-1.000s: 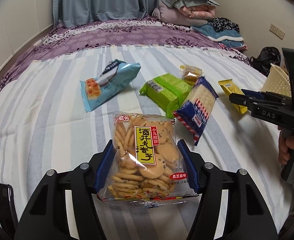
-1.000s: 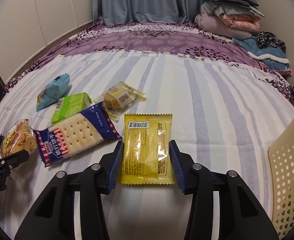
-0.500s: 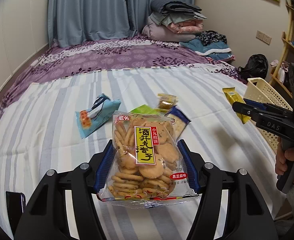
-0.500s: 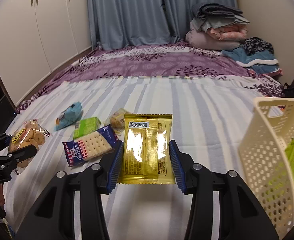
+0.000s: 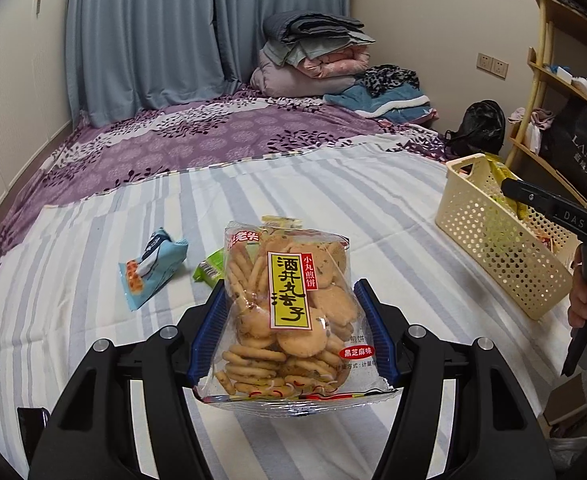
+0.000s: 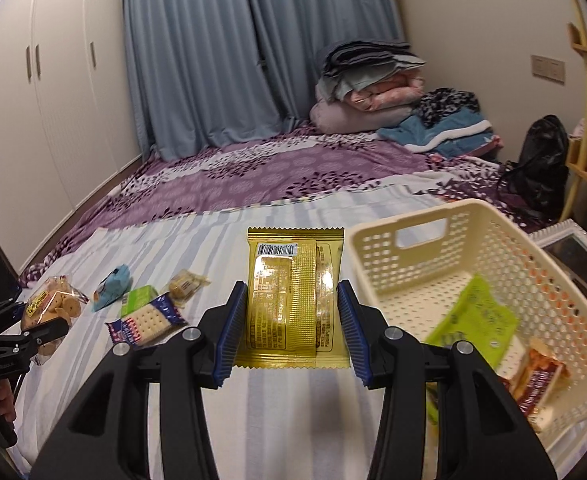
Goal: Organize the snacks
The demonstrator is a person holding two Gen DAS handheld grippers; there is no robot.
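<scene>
My left gripper (image 5: pixel 289 320) is shut on a clear bag of round biscuits (image 5: pixel 289 312) with a yellow label, held above the striped bed. My right gripper (image 6: pixel 291 312) is shut on a flat gold packet (image 6: pixel 291 292), lifted just left of the cream perforated basket (image 6: pixel 505 248). The basket holds a green packet (image 6: pixel 473 320) and a red-brown one (image 6: pixel 537 376). On the bed lie a light blue packet (image 5: pixel 153 268), a green packet (image 5: pixel 211 268), a blue cracker pack (image 6: pixel 145 320) and a small clear snack (image 6: pixel 185 284). In the left wrist view the right gripper (image 5: pixel 511 188) reaches over the basket (image 5: pixel 493 240).
Folded quilts (image 5: pixel 313 56) and clothes are piled at the bed's far end, before blue curtains (image 5: pixel 153 40). A black bag (image 5: pixel 477 128) and wooden shelves (image 5: pixel 549 80) stand to the right of the bed. White wardrobes (image 6: pixel 45 100) line the left wall.
Both grippers have risen with their packets. The right one swung right, from the loose snacks to beside the basket, whose inside now shows. The left one lifted the biscuit bag off the bed.
</scene>
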